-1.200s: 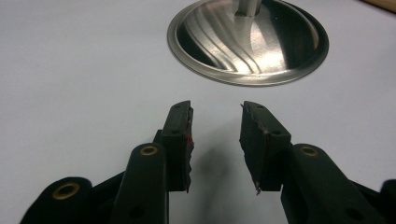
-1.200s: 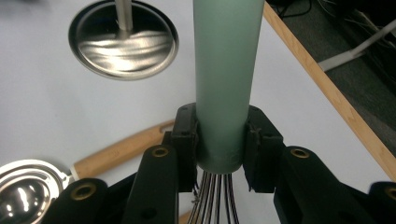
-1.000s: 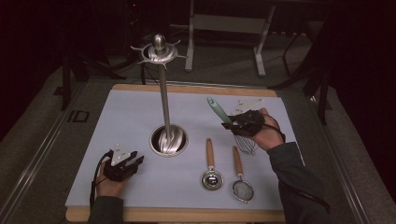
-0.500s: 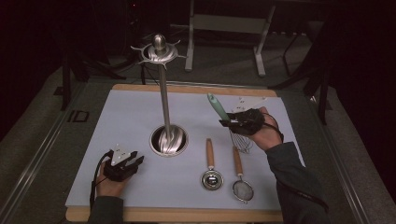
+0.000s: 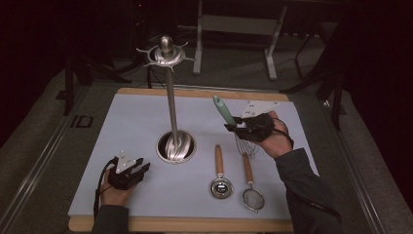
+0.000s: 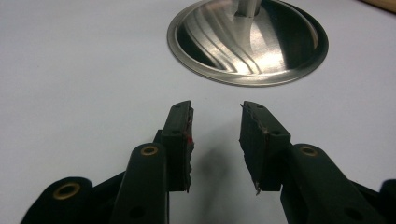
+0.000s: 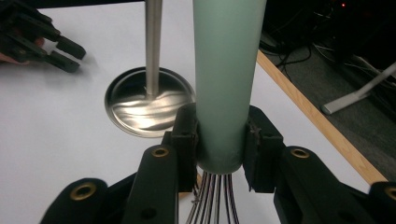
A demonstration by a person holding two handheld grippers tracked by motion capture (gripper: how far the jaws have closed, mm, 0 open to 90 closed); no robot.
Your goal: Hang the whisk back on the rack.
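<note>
Spanning table: pale matte mat (image 5: pixel 136 126), flat, on wooden board (image 5: pixel 195 224).
Stand (image 5: pixel 170 102): polished steel, slim pole, swirled round base, hooked crown.
Whisk (image 5: pixel 225 111): smooth mint-green cylindrical handle, thin steel wires below; lifted off mat, tilted, right of stand base.
Right gripper (image 7: pixel 219 140): black jaws clamped on handle's lower end, just above wires.
Left gripper (image 6: pixel 215 135): jaws apart, nothing between; resting low on mat near stand base.
Scoop (image 5: pixel 220 181), strainer (image 5: pixel 253 192): wooden handles, lying flat, near front edge.
</note>
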